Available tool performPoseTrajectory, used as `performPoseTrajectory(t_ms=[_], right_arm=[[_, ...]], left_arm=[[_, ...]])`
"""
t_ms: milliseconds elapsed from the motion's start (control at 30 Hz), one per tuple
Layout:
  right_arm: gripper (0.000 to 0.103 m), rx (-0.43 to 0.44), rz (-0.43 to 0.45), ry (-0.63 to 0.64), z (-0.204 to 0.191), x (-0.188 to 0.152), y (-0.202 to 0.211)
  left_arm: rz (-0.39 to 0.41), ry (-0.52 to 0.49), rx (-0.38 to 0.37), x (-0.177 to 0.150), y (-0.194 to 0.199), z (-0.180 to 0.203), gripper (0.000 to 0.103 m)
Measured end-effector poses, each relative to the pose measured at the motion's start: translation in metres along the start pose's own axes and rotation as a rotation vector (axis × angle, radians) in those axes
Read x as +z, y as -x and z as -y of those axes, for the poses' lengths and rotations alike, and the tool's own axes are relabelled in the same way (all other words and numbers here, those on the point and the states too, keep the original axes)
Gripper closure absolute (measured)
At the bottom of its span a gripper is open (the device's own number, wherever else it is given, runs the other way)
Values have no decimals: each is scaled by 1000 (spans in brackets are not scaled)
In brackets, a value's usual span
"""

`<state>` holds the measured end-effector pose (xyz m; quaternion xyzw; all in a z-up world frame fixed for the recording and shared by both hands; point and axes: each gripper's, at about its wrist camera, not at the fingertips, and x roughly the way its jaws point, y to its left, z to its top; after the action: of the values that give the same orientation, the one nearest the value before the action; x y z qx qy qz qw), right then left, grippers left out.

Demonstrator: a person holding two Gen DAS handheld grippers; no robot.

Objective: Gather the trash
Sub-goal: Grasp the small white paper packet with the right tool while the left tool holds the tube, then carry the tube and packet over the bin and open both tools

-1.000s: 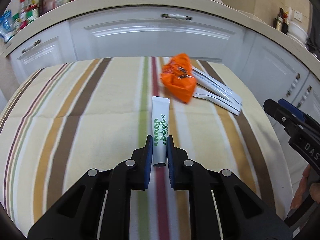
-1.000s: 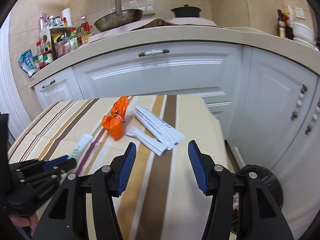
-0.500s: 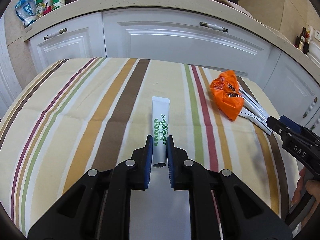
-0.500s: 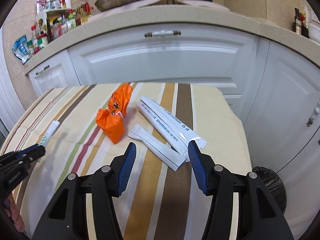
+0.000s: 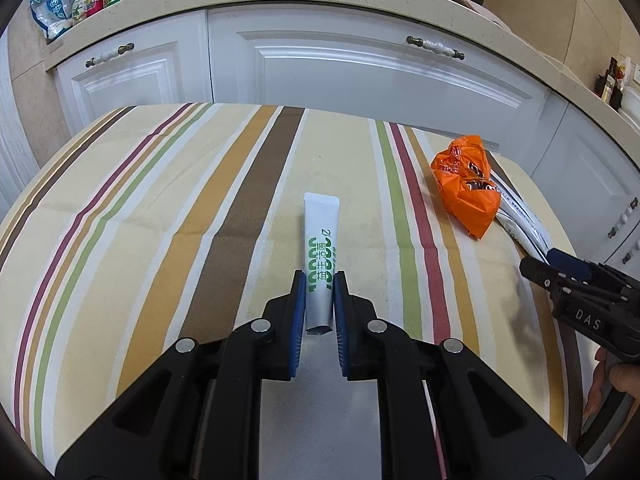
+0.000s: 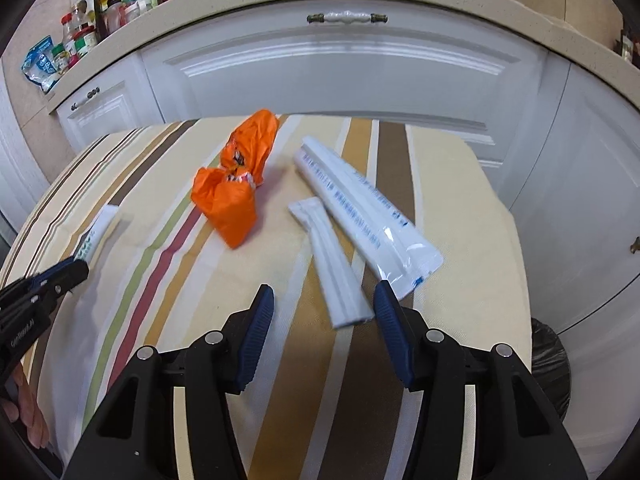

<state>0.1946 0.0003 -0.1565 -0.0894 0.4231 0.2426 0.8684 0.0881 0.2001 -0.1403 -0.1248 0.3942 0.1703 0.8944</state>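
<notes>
My left gripper (image 5: 319,280) is shut on a white tube with green print (image 5: 320,256) and holds it over the striped tablecloth (image 5: 160,220). The tube also shows in the right wrist view (image 6: 98,232). My right gripper (image 6: 324,300) is open and empty, just above the near end of a small white packet (image 6: 334,272). A longer white packet with blue print (image 6: 360,208) lies beside it on the right. A crumpled orange wrapper (image 6: 234,184) lies to the left; it also shows in the left wrist view (image 5: 466,188).
White kitchen cabinets (image 6: 340,64) stand close behind the table. Bottles and jars (image 6: 100,8) stand on the counter at the back left. A dark bin (image 6: 552,364) stands on the floor to the right of the table.
My right gripper has moved forward and down over the white packets. My left gripper, still holding the tube, has swung left, so the orange wrapper sits further right in its view.
</notes>
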Motion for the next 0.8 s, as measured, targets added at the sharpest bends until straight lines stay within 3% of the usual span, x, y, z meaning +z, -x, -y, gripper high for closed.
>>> performPoseTrajectory(t_ms=[100, 133, 167, 267, 567, 800], right_arm=[[53, -5, -14, 5, 1, 3, -8], [58, -7, -18, 7, 0, 4, -9], [72, 0, -16, 10, 0, 5, -8], [83, 6, -15, 21, -3, 3, -6], [85, 21, 102, -6, -3, -23, 43], [85, -51, 220, -60, 13, -50, 93]], left_arm=[[-2, -6, -3, -1, -1, 2, 89], [-3, -8, -4, -1, -1, 3, 89], [-3, -10, -5, -1, -1, 3, 89], [4, -10, -5, -2, 1, 4, 89], [44, -44, -25, -14, 26, 27, 89], [84, -110, -95, -28, 53, 70, 89]])
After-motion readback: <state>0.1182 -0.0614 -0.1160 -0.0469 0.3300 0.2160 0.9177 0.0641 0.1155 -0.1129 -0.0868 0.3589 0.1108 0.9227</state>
